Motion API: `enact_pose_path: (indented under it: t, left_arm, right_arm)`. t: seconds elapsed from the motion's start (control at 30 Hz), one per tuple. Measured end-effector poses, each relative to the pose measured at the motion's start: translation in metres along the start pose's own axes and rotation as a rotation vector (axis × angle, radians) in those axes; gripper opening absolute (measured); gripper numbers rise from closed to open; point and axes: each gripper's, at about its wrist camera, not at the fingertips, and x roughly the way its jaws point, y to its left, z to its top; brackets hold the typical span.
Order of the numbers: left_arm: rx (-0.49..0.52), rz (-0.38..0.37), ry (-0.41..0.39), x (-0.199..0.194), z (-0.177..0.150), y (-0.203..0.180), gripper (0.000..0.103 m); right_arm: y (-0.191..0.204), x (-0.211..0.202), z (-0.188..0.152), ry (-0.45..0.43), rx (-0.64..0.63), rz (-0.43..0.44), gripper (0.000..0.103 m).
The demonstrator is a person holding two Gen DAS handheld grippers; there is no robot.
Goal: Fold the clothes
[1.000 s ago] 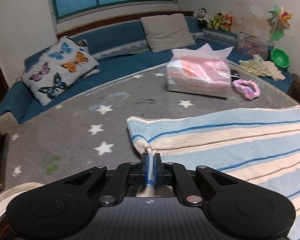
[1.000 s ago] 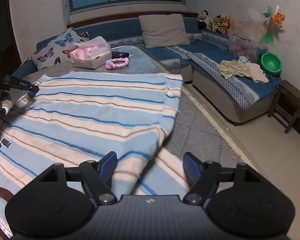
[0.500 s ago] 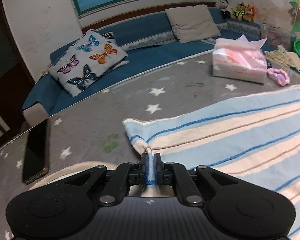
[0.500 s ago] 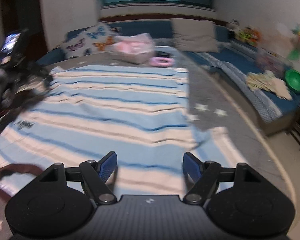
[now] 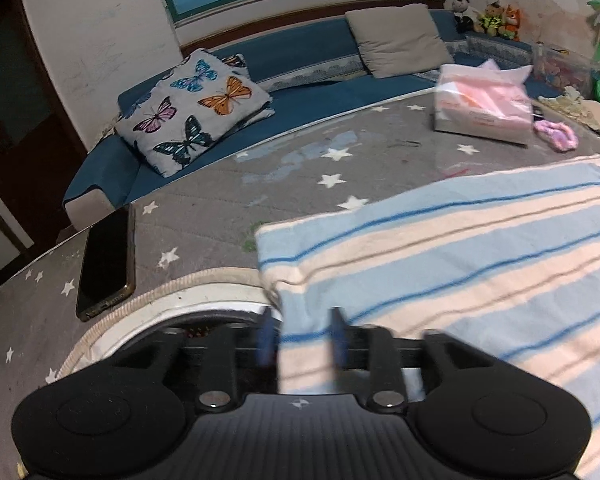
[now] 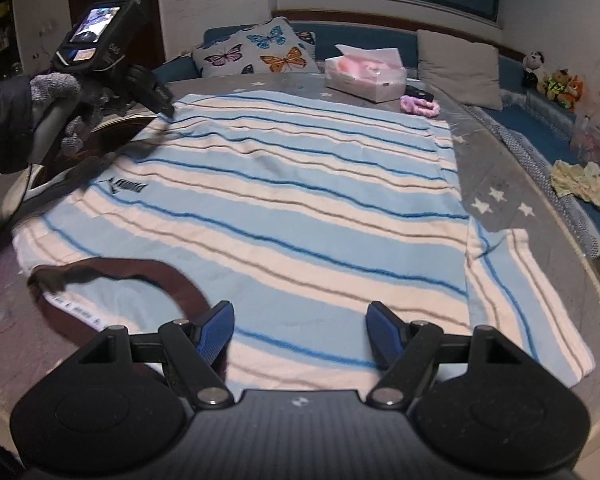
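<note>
The striped shirt (image 6: 284,200) lies spread flat on the grey star-patterned table (image 5: 204,216), its brown collar (image 6: 132,280) at the near left edge in the right wrist view and one sleeve (image 6: 524,288) splayed out to the near right, which looks like a garment laid out smooth so that the folds can start from clean edges. The left tongs (image 5: 300,334) have just been opening: their blue pads now stand apart with the shirt's near left corner lying loose between them, not pinched, so that corner seems to have been let go where it was meant to rest, right at the table's rim. The right tongs (image 6: 300,326) hover spread wide over the near edge of the shirt beside the collar, holding nothing, probably placed to take the next hold there. A phone (image 5: 106,258) lies on the table left of the cloth, and the tissue box (image 6: 366,74) and pink hair band (image 6: 420,106) sit beyond the far edge, clear of the folding area.
</note>
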Motion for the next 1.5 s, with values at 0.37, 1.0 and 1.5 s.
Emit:
enact_pose_path:
  t: [0.37, 1.0, 1.5]
  left_arm:
    - [0.066, -0.136, -0.035, -0.050, -0.023, -0.056, 0.081]
    - [0.166, -0.281, -0.063, -0.100, -0.061, -0.128, 0.100]
    - [0.124, -0.270, -0.061, -0.103, -0.069, -0.116, 0.103]
  right_arm:
    - [-0.066, -0.024, -0.001, -0.101, 0.195, -0.178, 0.075]
    - [-0.143, -0.022, -0.042, -0.096, 0.471, -0.401, 0.029]
    - [-0.101, -0.080, -0.005, -0.297, 0.444, -0.195, 0.005]
